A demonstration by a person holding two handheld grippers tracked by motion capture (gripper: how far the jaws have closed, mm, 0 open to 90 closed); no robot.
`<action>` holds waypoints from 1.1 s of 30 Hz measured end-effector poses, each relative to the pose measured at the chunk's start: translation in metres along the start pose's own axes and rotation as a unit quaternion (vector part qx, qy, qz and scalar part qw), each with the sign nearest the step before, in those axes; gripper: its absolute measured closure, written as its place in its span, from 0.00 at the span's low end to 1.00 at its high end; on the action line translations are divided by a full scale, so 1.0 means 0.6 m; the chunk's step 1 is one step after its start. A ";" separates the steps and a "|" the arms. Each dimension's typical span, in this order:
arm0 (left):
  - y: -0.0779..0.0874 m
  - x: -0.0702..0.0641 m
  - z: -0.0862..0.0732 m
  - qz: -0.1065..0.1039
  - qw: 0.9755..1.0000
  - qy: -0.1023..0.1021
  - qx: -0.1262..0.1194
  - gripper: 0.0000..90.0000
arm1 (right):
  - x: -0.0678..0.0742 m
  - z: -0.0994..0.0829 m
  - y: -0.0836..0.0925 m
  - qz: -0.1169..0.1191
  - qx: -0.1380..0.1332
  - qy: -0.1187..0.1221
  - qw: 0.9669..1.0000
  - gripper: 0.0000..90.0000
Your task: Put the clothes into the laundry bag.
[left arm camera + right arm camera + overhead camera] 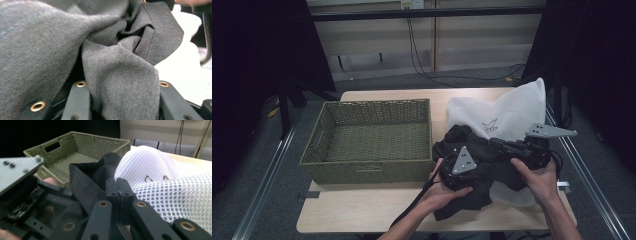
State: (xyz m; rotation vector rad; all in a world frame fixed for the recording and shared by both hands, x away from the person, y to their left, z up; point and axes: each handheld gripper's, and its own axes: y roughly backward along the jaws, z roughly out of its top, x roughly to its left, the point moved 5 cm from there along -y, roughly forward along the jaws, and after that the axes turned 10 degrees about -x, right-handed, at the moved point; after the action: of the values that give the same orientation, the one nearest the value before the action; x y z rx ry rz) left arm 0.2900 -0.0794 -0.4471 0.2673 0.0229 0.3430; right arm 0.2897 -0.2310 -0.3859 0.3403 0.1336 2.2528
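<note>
1. Now the left gripper (460, 161) clamps a fold of the dark garment (120, 82), which lies at the white mesh bag (517, 112).
2. Right gripper (119, 192), jaws pressed together, pinches the bag's edge.
3. Next, probably: garment into the wicker basket (377, 172) at nine o'clock.

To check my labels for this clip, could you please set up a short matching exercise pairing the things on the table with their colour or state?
Things:
1. woven basket
2. mesh bag
3. dark garment
4. right gripper

Descriptions:
A. white, with a small dark logo
B. jaws shut on the edge of the mesh
C. green and empty
D. grey-black cloth, gripped by the left gripper

Pairs: 1-C, 2-A, 3-D, 4-B
</note>
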 end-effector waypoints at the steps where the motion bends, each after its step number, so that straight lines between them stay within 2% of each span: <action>1: 0.000 0.002 0.004 0.002 1.000 0.005 -0.006 0.72 | 0.001 0.002 0.000 0.000 -0.002 0.000 1.000 0.99; 3: -0.001 0.005 0.008 -0.003 1.000 0.013 -0.009 0.72 | 0.003 0.004 -0.001 -0.001 0.000 0.003 1.000 0.99; 7: -0.010 0.006 0.019 -0.002 1.000 0.022 -0.010 0.72 | 0.008 0.001 -0.011 0.000 -0.001 -0.012 1.000 0.99; 8: -0.015 0.007 0.020 0.003 1.000 0.025 -0.007 0.72 | 0.010 -0.002 -0.015 0.003 0.000 -0.021 1.000 0.99; 13: -0.026 0.016 0.018 0.012 0.999 0.041 -0.007 0.72 | 0.019 -0.007 -0.023 0.006 0.000 -0.029 1.000 0.99; 14: -0.027 0.018 0.019 0.011 0.999 0.049 -0.009 0.72 | 0.025 -0.005 -0.024 0.003 -0.003 -0.027 1.000 0.99; 15: -0.028 0.020 0.024 0.027 0.998 0.050 -0.011 0.72 | 0.026 -0.004 -0.023 0.004 -0.004 -0.029 1.000 0.99; 17: -0.028 0.021 0.027 0.027 0.998 0.050 -0.012 0.72 | 0.030 0.001 -0.023 0.004 -0.014 -0.034 0.999 0.99; 19: -0.032 0.027 0.034 0.033 0.997 0.061 -0.019 0.72 | 0.035 0.008 -0.020 0.007 -0.021 -0.033 0.999 0.99; 23: -0.039 0.029 0.036 0.038 0.998 0.054 -0.017 0.72 | 0.048 0.015 -0.018 0.012 -0.028 -0.035 0.999 0.99; 25: -0.041 0.029 0.037 0.039 0.998 0.053 -0.018 0.72 | 0.051 0.023 -0.011 0.012 -0.041 -0.046 0.998 0.99; 26: -0.047 0.035 0.033 0.042 0.997 0.067 -0.018 0.72 | 0.051 0.024 -0.010 0.015 -0.043 -0.046 0.998 0.99; 27: -0.050 0.035 0.030 0.042 0.996 0.072 -0.019 0.72 | 0.052 0.023 -0.010 0.008 -0.042 -0.047 0.998 0.99; 29: -0.058 0.036 0.018 0.040 0.996 0.077 -0.013 0.71 | 0.047 0.016 -0.011 0.001 -0.034 -0.049 0.998 0.99; 32: -0.073 0.039 -0.011 0.040 0.996 0.080 0.005 0.70 | 0.026 -0.011 -0.016 -0.006 -0.019 -0.059 0.998 0.99; 33: -0.073 0.039 -0.011 0.040 0.996 0.080 0.005 0.69 | 0.026 -0.011 -0.016 -0.006 -0.019 -0.059 0.998 0.99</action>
State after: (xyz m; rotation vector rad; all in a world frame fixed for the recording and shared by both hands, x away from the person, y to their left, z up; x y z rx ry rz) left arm 0.3259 -0.1095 -0.4647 0.2501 0.1724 0.4433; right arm 0.2853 -0.2129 -0.3912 0.4504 0.0298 2.2140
